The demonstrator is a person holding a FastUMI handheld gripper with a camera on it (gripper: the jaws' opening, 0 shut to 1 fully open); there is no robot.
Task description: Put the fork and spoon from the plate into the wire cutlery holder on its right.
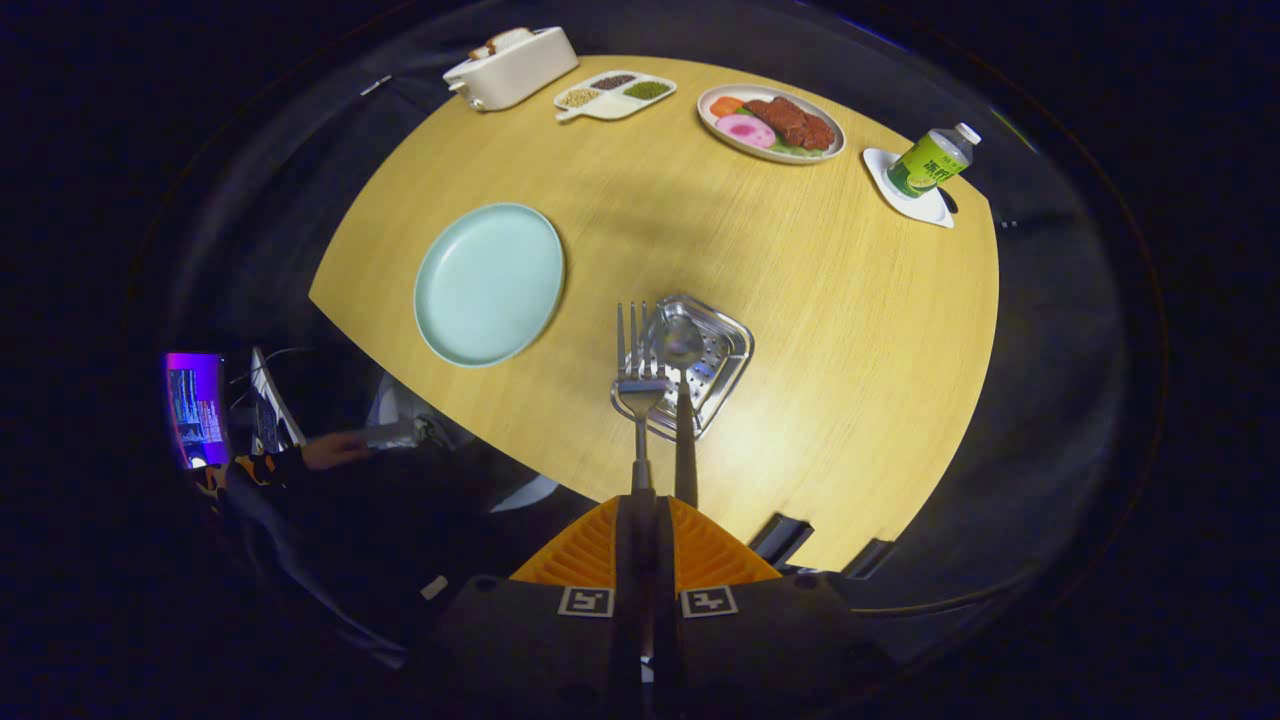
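Item: my tongs [645, 500] gripped fork [636, 385] and spoon [683, 390] together, raised over the holder [728, 355]. Pale plate [489, 284] bare, left of the holder, on table [850, 330].

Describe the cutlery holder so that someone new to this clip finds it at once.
On the round wooden table, right of the empty pale blue plate, sits a shiny square metal cutlery holder with a perforated bottom. It lies just beyond the shut gripper, under the held fork and spoon, and it is the only bare-metal container.
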